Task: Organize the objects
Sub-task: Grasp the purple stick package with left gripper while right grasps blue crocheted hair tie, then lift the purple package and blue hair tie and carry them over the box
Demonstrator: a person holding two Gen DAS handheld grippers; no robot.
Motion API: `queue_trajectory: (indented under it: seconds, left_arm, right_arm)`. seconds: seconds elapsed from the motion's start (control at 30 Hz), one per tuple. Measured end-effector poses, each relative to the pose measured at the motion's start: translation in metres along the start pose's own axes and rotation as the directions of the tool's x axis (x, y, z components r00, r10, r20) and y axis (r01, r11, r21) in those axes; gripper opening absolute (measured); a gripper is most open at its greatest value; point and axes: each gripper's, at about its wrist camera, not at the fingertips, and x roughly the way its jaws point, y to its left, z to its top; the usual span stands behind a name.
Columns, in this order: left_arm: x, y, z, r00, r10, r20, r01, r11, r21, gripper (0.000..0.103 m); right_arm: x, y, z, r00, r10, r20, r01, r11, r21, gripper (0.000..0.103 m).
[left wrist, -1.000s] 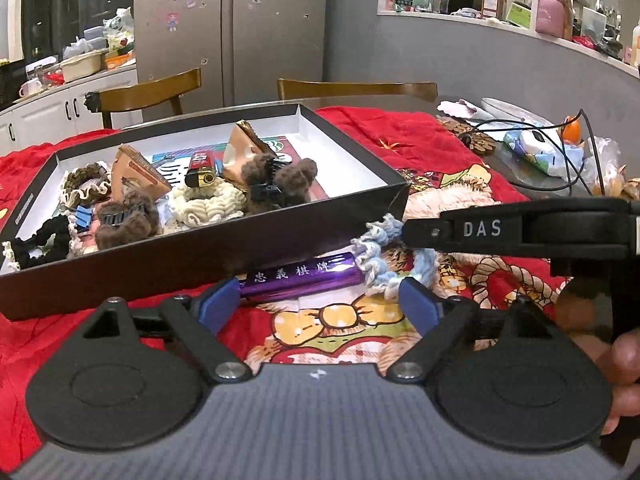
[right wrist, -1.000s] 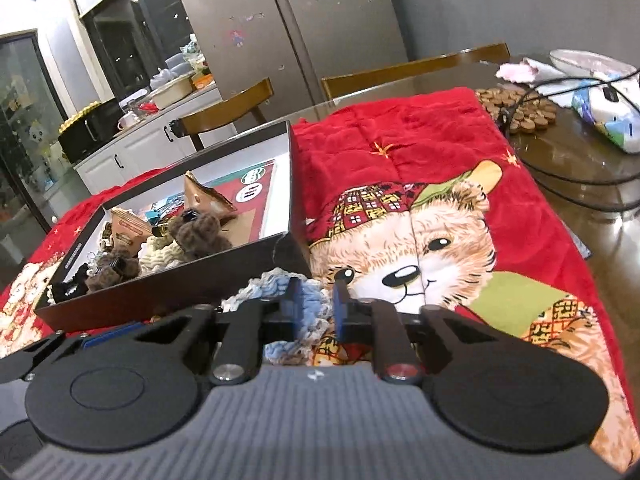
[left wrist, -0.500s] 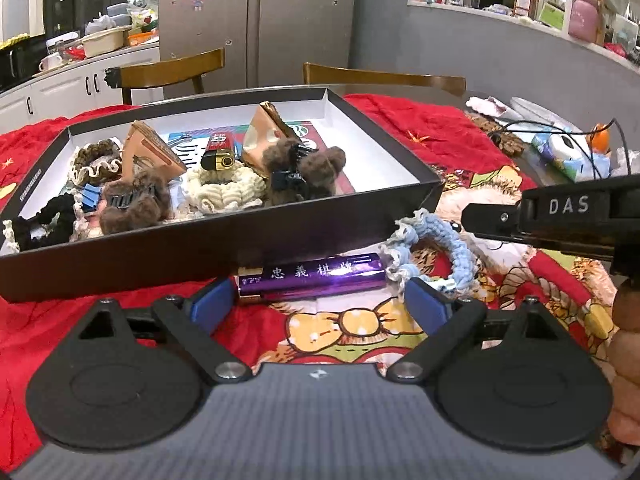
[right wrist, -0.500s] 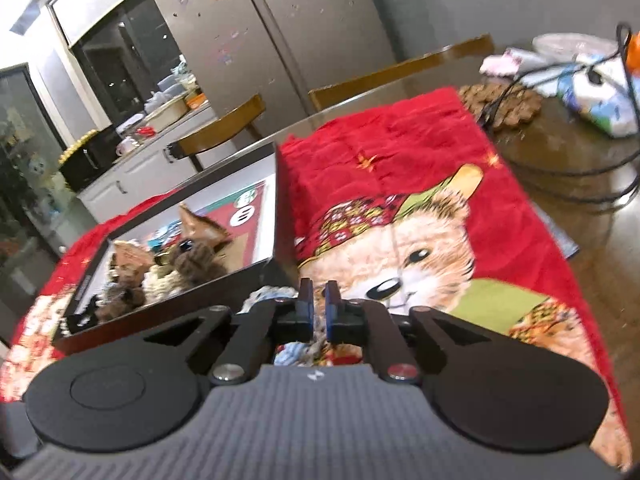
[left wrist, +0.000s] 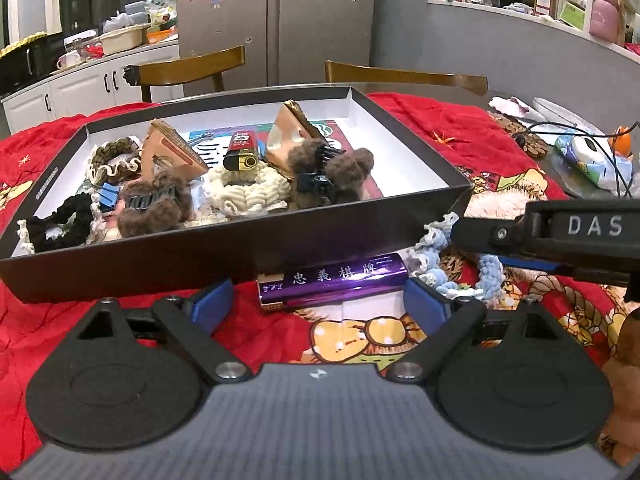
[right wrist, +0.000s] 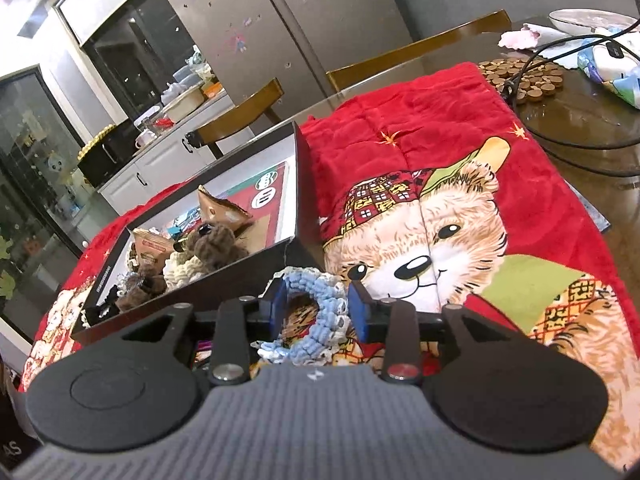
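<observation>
Here the right gripper (right wrist: 318, 307) sits low over the red blanket (right wrist: 420, 120), its blue fingers (right wrist: 357, 309) apart after just having been opening. The blue-and-white scrunchie (right wrist: 320, 316) lies on the blanket between them; whether either pad touches its loops cannot be told. Just beyond the fingertips, to their left, stands the near corner of the black box (right wrist: 260, 276).

The left gripper (left wrist: 318, 307) hovers with its fingers (left wrist: 424, 310) wide apart and nothing between the pads. Just ahead of them a purple pack (left wrist: 334, 278) lies across the blanket (left wrist: 440, 120), right against the box (left wrist: 160, 258) front wall. Beside the right fingertip lies the scrunchie (left wrist: 434, 258), with the right gripper (left wrist: 560, 236) reaching in over it from the right side.

Further ahead of the left fingers, inside the box, lie a cream scrunchie (left wrist: 248, 190), a red lighter (left wrist: 240, 152) resting on it, brown fuzzy claw clips (left wrist: 332, 174), another brown clip (left wrist: 152, 208), a black scrunchie (left wrist: 64, 222), a tan scrunchie (left wrist: 114, 156) and two brown packets (left wrist: 288, 132).

Off past the blanket, to the right of both grippers, the bare worktop (right wrist: 580, 128) carries black cables (right wrist: 560, 140) and a wooden trivet (right wrist: 524, 76).
</observation>
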Motion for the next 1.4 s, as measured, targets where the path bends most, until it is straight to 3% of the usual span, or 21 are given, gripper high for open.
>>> queue_trajectory:
  seconds: [0.07,0.13,0.3,0.5,0.7,0.77,0.9,1.27,1.4]
  left_arm:
    - [0.000,0.003,0.000,1.000,-0.012,0.004,0.012,1.000,-0.015,0.093]
    - [-0.001,0.007,-0.001,1.000,-0.028,0.012,0.029,0.999,-0.045,0.094]
    - [0.000,0.004,0.000,1.000,-0.024,0.012,0.025,0.997,-0.068,0.097]
    - [0.006,-0.011,0.003,0.998,0.062,-0.022,-0.062,0.998,-0.014,0.098]
    - [0.009,-0.016,0.004,0.992,0.124,-0.022,-0.125,0.991,-0.056,0.098]
    - [0.009,-0.016,0.005,0.992,0.123,-0.021,-0.124,0.990,-0.063,0.098]
    - [0.002,-0.011,0.002,0.990,0.140,-0.002,-0.140,0.987,-0.075,0.085]
    - [-0.030,0.015,-0.018,0.992,0.128,0.009,-0.127,0.991,-0.048,0.085]
    - [-0.047,0.029,-0.027,0.989,0.138,0.054,-0.133,0.987,-0.092,0.085]
  right_arm:
    - [0.000,0.000,0.000,1.000,0.005,0.000,-0.005,1.000,0.000,0.055]
    - [0.000,-0.001,0.001,1.000,0.011,-0.002,-0.011,1.000,0.015,0.057]
    - [0.001,-0.008,0.002,1.000,0.024,-0.009,-0.024,0.998,0.049,0.058]
    - [0.001,-0.007,0.001,1.000,0.021,-0.009,-0.021,0.999,0.040,0.057]
    - [0.002,-0.001,0.000,1.000,0.005,-0.010,-0.005,1.000,0.001,0.057]
    - [0.002,0.002,-0.001,1.000,-0.004,-0.005,0.004,1.000,-0.018,0.057]
    - [0.002,0.006,-0.003,1.000,-0.021,0.004,0.022,0.998,-0.056,0.057]
    - [0.004,0.023,-0.013,0.997,-0.065,0.041,0.071,0.981,-0.181,0.055]
    - [0.004,0.028,-0.016,0.997,-0.057,0.046,0.065,0.977,-0.205,0.065]
